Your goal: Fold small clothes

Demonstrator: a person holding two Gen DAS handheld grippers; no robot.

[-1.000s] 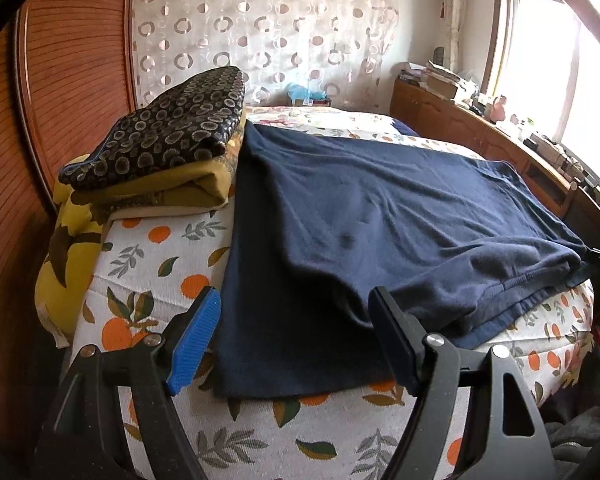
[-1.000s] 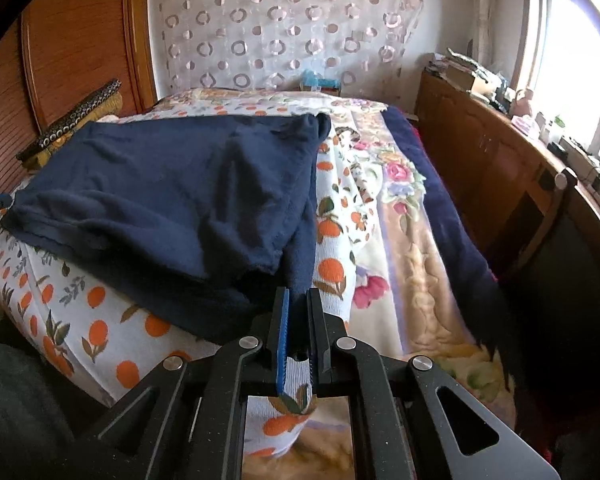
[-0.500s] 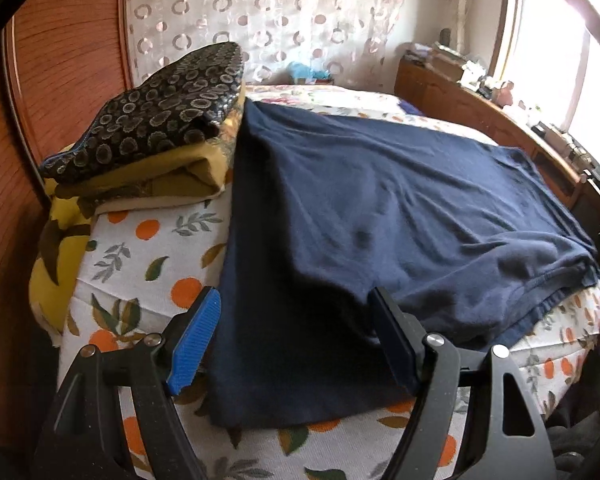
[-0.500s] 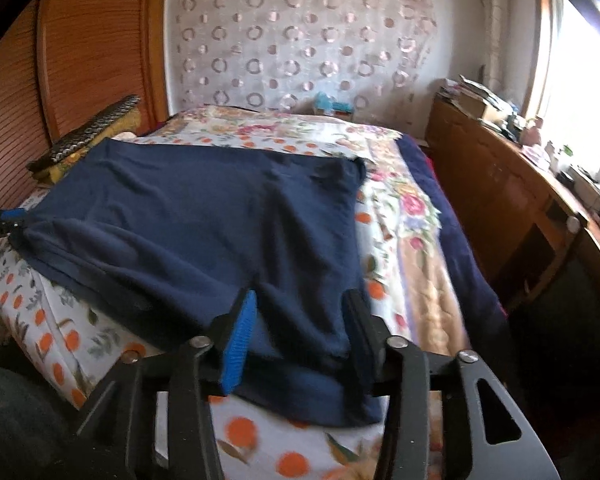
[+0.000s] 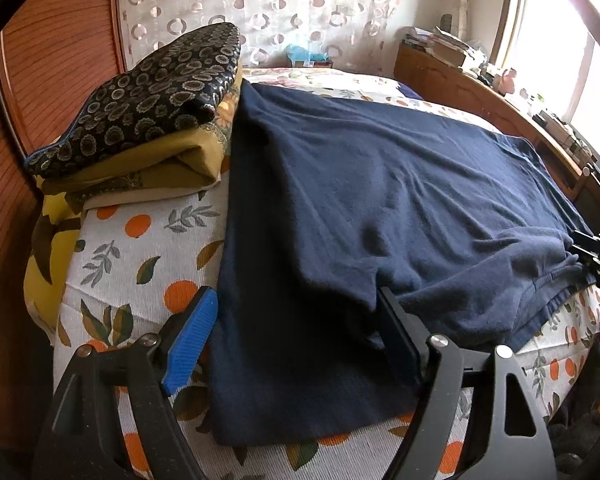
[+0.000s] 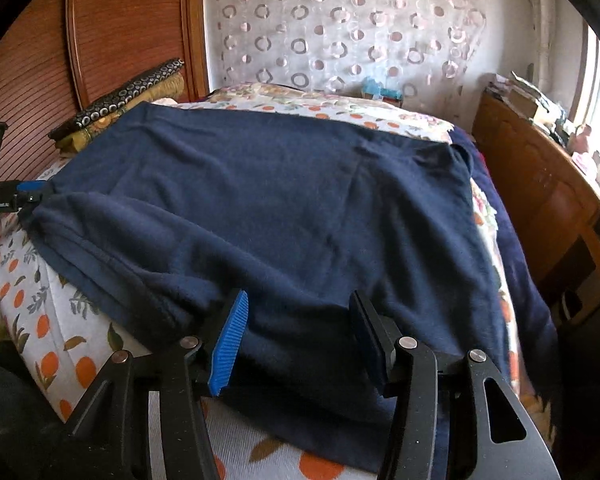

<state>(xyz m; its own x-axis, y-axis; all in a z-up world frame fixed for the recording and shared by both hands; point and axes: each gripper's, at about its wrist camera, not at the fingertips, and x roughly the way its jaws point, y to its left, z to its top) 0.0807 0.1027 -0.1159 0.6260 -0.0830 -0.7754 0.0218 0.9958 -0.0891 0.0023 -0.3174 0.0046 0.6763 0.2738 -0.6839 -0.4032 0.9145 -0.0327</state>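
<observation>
A navy garment [image 5: 380, 184] [image 6: 280, 200] lies spread on the bed, its near part doubled over in a loose fold. My left gripper [image 5: 296, 340] straddles the garment's near left edge. Its jaws are opening a little, with cloth between them and no pad pressing; its right finger [image 5: 396, 336] touches the fold's edge. My right gripper [image 6: 300, 340] stands open over the garment's near right part, also with cloth between its fingers. Each gripper shows in the other's view: the right gripper [image 5: 596, 252] at the fold's right end, the left gripper [image 6: 4, 196] at the left.
Folded black-patterned and yellow textiles [image 5: 152, 108] [image 6: 120, 100] are stacked at the bed's left, against a wooden panel [image 5: 60, 40]. The orange-print sheet [image 5: 140, 240] drops off at the near edge. A cluttered wooden cabinet [image 6: 540, 200] runs along the bed's right side.
My right gripper, shut on cloth at the garment's corner a second ago, has opened and moved left and down over the garment. The left gripper edged closer to the near edge.
</observation>
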